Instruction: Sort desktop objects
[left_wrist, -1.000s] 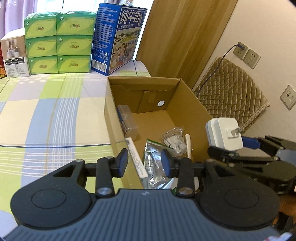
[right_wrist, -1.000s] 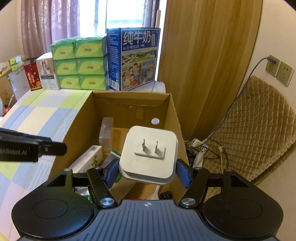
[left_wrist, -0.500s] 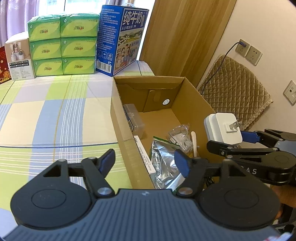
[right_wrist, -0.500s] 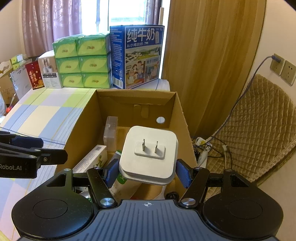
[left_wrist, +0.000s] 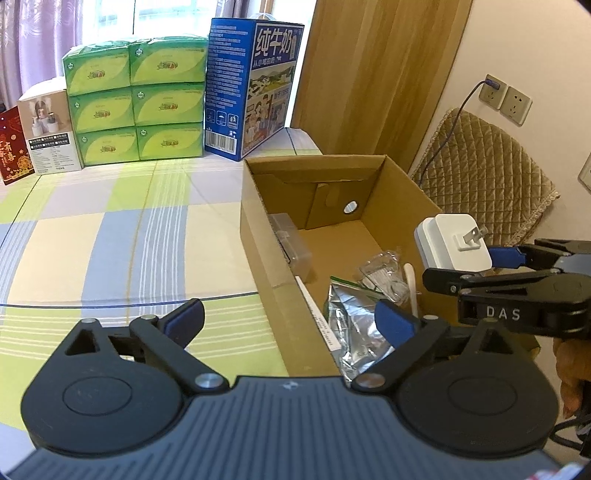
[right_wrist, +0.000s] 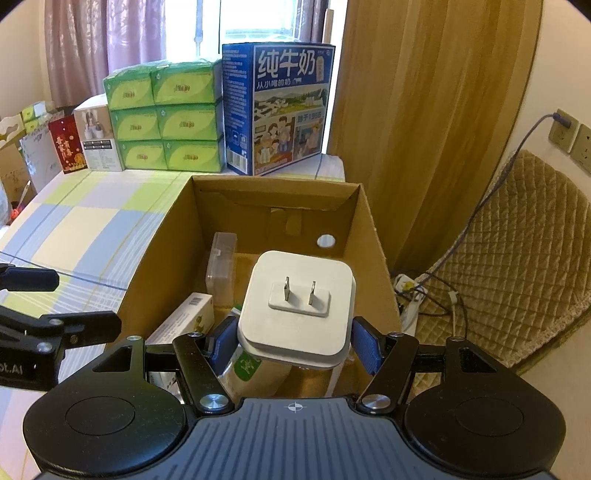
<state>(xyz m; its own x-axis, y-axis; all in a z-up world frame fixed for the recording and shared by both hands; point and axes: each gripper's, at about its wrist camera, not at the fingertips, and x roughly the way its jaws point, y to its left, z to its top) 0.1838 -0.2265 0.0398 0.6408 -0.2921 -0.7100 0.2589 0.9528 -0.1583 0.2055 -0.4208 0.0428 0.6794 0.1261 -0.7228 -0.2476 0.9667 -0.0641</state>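
Checked cloth in green, blue and cream covers the worktop (left_wrist: 110, 236), and at its right edge stands an open cardboard box (right_wrist: 373, 236), placed there, I judge, as the bin for the sorting. At the centre of the right wrist view, the white plug adapter (right_wrist: 299, 306) is clenched by its two flat sides between the blue pads of the right tongs (right_wrist: 295, 345), prongs facing up and away, so the body stays level and can drop cleanly. It hangs above the near right part of the box, not touching the wall.

Below it lie things already sorted: a clear plastic case (left_wrist: 291, 240) against the left wall, a silver foil pouch (left_wrist: 347, 328), a small crinkled clear bag (left_wrist: 384, 273) and a white carton (right_wrist: 184, 321).

At the bottom of the left wrist view, the left tongs (left_wrist: 291, 317) are spread wide and grasp nothing, straddling the box's near left wall.

Green tissue packs (left_wrist: 136, 99) and a blue milk carton (left_wrist: 255, 88) sit stacked at the upper left, well apart.
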